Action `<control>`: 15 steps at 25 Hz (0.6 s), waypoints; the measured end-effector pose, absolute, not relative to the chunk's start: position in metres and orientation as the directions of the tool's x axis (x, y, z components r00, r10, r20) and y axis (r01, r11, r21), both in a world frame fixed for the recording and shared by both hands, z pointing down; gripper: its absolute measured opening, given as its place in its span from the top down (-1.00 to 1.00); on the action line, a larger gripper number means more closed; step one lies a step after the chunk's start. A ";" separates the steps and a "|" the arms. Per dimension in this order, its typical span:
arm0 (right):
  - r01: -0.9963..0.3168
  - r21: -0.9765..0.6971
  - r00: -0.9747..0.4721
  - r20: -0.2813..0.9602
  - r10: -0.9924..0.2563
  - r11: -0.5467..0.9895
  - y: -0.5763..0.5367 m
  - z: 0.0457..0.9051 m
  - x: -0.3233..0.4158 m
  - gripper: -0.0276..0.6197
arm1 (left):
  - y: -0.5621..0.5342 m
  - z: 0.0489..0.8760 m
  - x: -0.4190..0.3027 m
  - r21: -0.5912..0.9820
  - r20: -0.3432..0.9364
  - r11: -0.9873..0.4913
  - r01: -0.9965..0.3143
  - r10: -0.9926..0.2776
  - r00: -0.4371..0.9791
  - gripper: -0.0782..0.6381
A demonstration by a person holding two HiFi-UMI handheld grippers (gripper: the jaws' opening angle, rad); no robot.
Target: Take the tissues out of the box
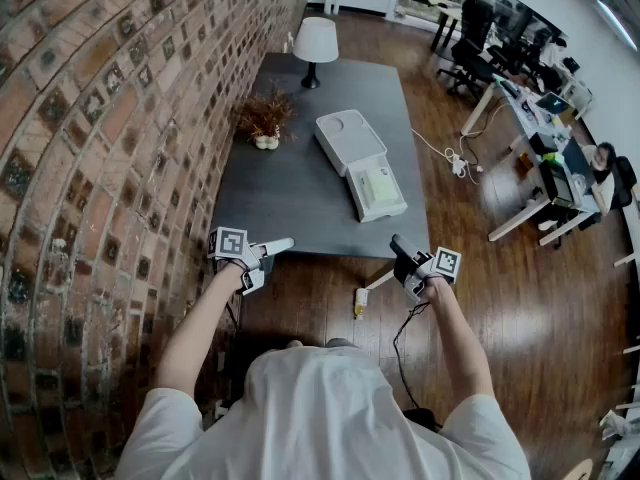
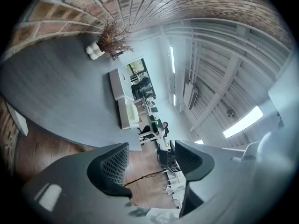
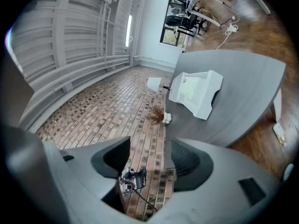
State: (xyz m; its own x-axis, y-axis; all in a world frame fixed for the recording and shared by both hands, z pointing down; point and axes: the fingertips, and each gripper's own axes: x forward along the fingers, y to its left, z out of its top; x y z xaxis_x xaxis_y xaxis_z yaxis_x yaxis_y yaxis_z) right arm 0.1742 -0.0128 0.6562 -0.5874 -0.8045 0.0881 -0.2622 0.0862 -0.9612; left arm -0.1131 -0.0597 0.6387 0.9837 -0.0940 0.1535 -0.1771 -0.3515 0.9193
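A white tissue box (image 1: 378,190) lies on the dark grey table (image 1: 290,198), right of the middle, its lid (image 1: 348,138) flipped open behind it and pale tissues showing inside. The box also shows far off in the left gripper view (image 2: 126,110) and the right gripper view (image 3: 196,92). My left gripper (image 1: 285,242) hovers at the table's front edge, left of the box. My right gripper (image 1: 396,240) hangs just off the front right corner. Both look shut and empty (image 2: 149,157) (image 3: 150,155).
A white lamp (image 1: 315,43) stands at the table's far end and a dried plant in a white vase (image 1: 265,118) by the brick wall (image 1: 90,138). A small yellow-white object (image 1: 360,301) and a cable (image 1: 400,353) lie on the wood floor. Office desks and chairs (image 1: 545,118) fill the right.
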 end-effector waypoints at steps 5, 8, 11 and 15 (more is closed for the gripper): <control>-0.289 -0.951 -0.566 0.077 -0.821 0.110 -0.043 0.635 0.186 0.03 | -0.085 0.628 -0.112 0.953 0.111 -0.269 -0.141 -0.122 0.986 -0.03; -0.298 -0.948 -0.576 0.087 -0.813 0.110 -0.059 0.633 0.195 0.03 | -0.099 0.630 -0.101 0.958 0.095 -0.258 -0.124 -0.121 0.988 -0.03; -0.344 -0.930 -0.606 0.115 -0.787 0.130 -0.084 0.630 0.211 0.03 | -0.125 0.631 -0.083 0.959 0.101 -0.251 -0.134 -0.140 0.985 -0.03; -0.422 -0.892 -0.649 0.171 -0.741 0.163 -0.117 0.627 0.242 0.03 | -0.159 0.629 -0.047 0.957 0.102 -0.256 -0.138 -0.150 0.983 -0.03</control>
